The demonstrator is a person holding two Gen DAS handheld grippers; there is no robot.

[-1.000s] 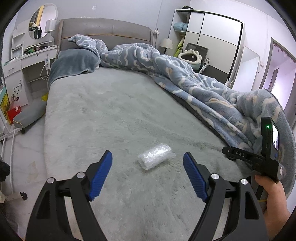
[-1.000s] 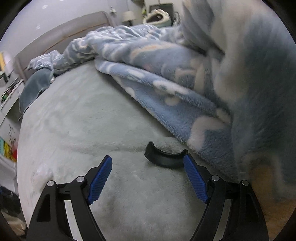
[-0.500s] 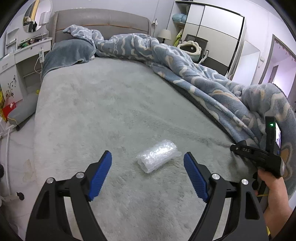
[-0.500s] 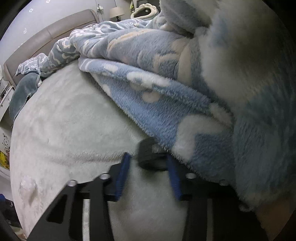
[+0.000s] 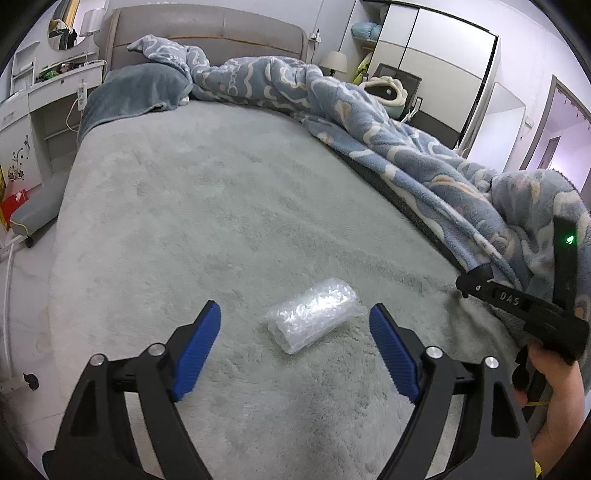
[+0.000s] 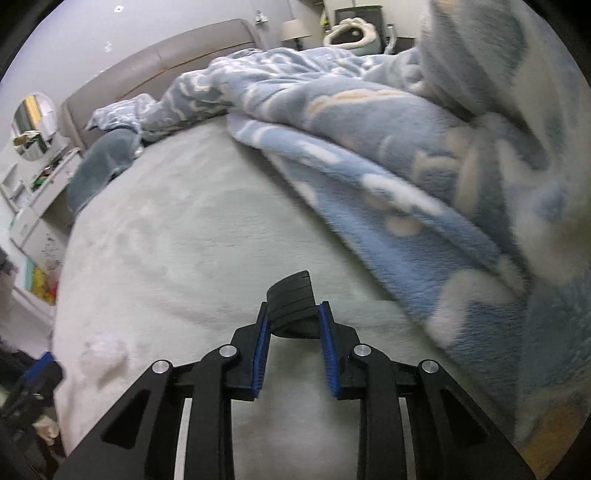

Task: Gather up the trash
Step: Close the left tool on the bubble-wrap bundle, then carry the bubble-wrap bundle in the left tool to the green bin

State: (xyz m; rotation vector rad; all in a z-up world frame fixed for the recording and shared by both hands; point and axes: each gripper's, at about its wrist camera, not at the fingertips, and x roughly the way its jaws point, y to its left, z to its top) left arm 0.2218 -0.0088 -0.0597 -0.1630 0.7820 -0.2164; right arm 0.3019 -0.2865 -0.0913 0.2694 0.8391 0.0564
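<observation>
Already pinched between your right gripper's (image 6: pixel 291 321) jaws, a curved black plastic piece (image 6: pixel 291 299) sits lifted just clear of the grey bed cover (image 6: pixel 177 236), close to the edge of the rumpled blue blanket (image 6: pixel 388 173). Those jaws have just been closing, and the blue pads (image 6: pixel 325 343) now press on the piece from both sides, holding it by its lower part so the ribbed top sticks out ahead. That narrow hold looks chosen to suit a thin, stiff scrap lying near the fleece, which could easily snag.

Across the bed, a roll of bubble wrap (image 5: pixel 314 319) lies flat on the cover, between the spread jaws of your left gripper (image 5: pixel 295 347) but touching neither pad. Those jaws have just been opening wider, apparently to take the roll across its soft, bulky width; it will likely squash when pressed, so a light pinch may slip.

From the left wrist view, your right hand (image 5: pixel 554 398) and its black handle appear at the blanket's edge, well apart from the roll. Beyond, a grey pillow (image 5: pixel 136 92) rests against the padded headboard (image 5: pixel 207 33), with a white wardrobe (image 5: pixel 436 55) on the far side.
</observation>
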